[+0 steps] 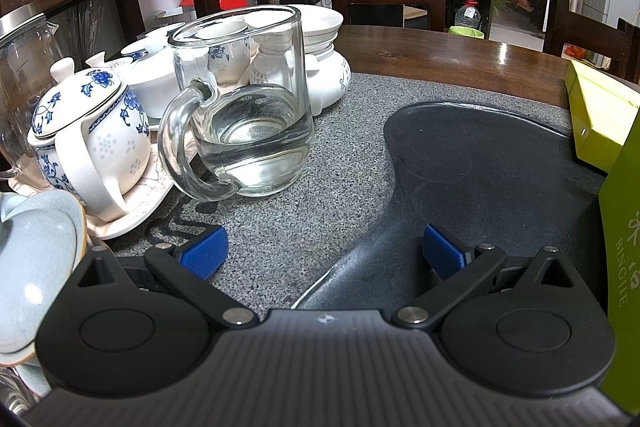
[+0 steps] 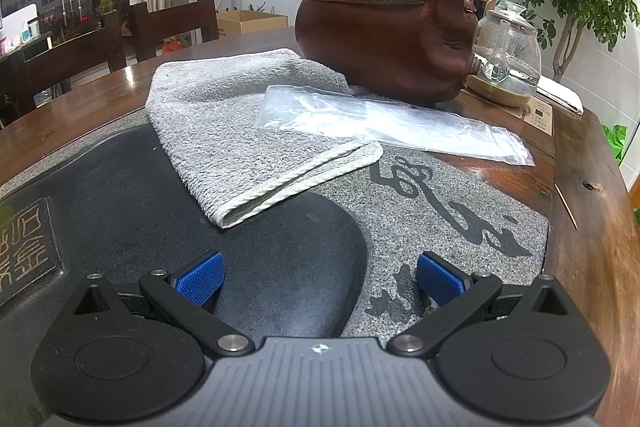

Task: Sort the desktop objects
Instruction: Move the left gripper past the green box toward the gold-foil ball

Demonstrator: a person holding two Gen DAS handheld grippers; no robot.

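In the left wrist view a clear glass pitcher [image 1: 248, 107] with some water stands on the grey stone tea tray [image 1: 320, 187], ahead and left of my left gripper [image 1: 320, 251], which is open and empty. A blue-and-white teapot [image 1: 88, 131] stands to its left. In the right wrist view a folded grey towel [image 2: 240, 123] lies ahead of my right gripper [image 2: 320, 279], which is open and empty. A clear plastic bag [image 2: 384, 123] lies beyond the towel's right side.
White cups and bowls [image 1: 320, 27] crowd behind the pitcher; a pale lidded bowl [image 1: 36, 267] sits at left. Green boxes [image 1: 600, 119] stand at right. A brown pig-shaped wooden jar [image 2: 384, 31] and a glass kettle [image 2: 508, 55] stand behind the bag. The wooden table edge [image 2: 592, 227] runs along the right.
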